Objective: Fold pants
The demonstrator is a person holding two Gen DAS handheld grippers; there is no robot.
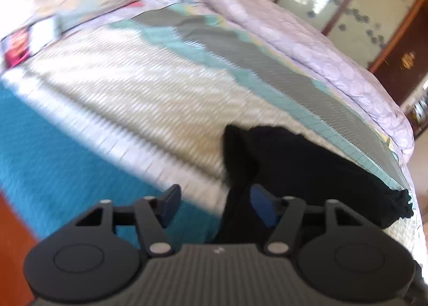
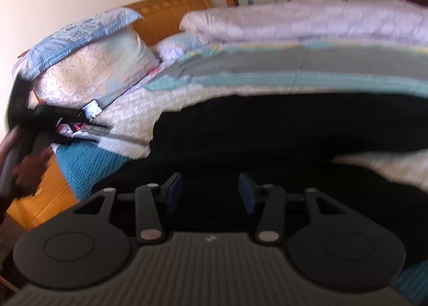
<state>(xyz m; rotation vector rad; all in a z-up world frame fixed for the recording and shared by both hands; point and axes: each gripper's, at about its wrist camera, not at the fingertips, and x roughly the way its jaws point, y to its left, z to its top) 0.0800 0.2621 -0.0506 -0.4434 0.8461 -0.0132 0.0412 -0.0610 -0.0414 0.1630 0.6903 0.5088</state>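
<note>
Black pants (image 2: 281, 124) on bed (image 2: 128, 108); hand-held grippers apart

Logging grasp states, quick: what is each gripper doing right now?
Left gripper: open, holding nothing, black pants just ahead.
Right gripper: open, holding nothing, above the pants.

Your left gripper (image 1: 212, 203) is matt black plastic with a ribbed housing and smooth blue pads (image 1: 260, 205); your right gripper (image 2: 211, 193) matches. The pants (image 2: 281, 129) are matt black cloth. The bed (image 1: 120, 86) carries a ribbed woven cover, a quilted lilac duvet (image 1: 307, 35) and a glossy wooden headboard (image 2: 171, 14).
</note>
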